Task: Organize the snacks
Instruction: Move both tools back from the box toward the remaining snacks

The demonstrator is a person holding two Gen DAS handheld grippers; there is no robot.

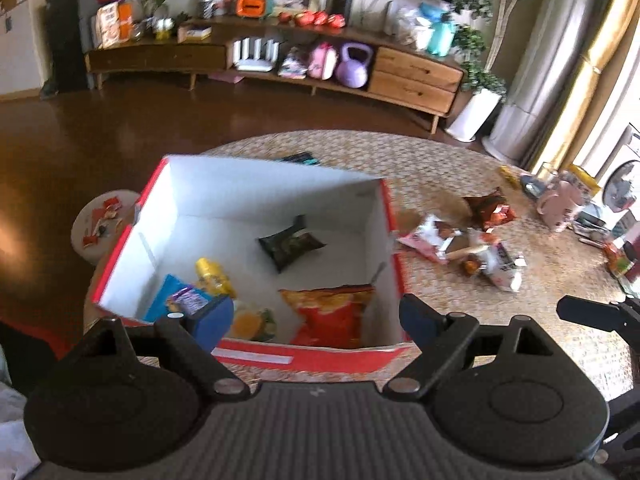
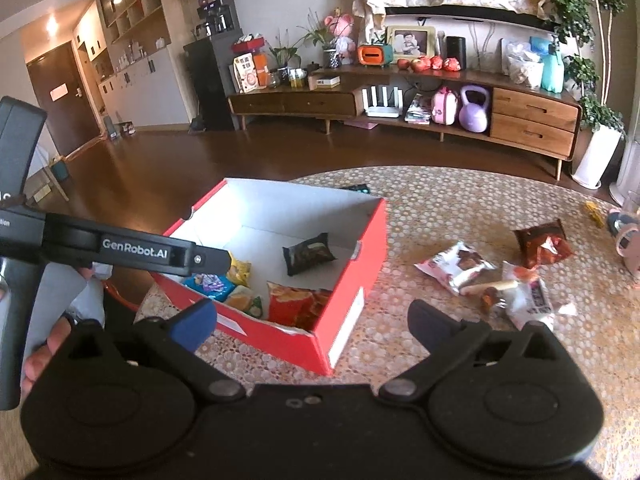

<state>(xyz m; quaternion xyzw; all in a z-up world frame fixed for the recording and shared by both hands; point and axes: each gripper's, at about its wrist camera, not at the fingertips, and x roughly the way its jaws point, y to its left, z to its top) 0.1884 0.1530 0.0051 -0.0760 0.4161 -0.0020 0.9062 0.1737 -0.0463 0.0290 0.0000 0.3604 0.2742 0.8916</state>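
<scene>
Red cardboard box (image 1: 256, 354) with a white inside sits open-topped on the woven desk. Inside: a dark pillow-shaped packet (image 1: 289, 245) lies flat mid-floor, well apart from the rest. A red-and-orange chip bag (image 1: 330, 312) leans at the near wall. Beside it, an orange-and-green packet (image 1: 252, 324), a yellow packet (image 1: 212, 276) and a blue packet (image 1: 178, 298) crowd the near left corner. Outside, to the right on the desk: a pink-and-white wrapper (image 2: 456, 266), a brown-red bag (image 2: 542, 242) farther back, and a white packet (image 2: 528, 296), loosely heaped together.

snack packets (image 1: 460, 248) right of box (image 1: 390, 216), on table (image 1: 440, 160)
</scene>
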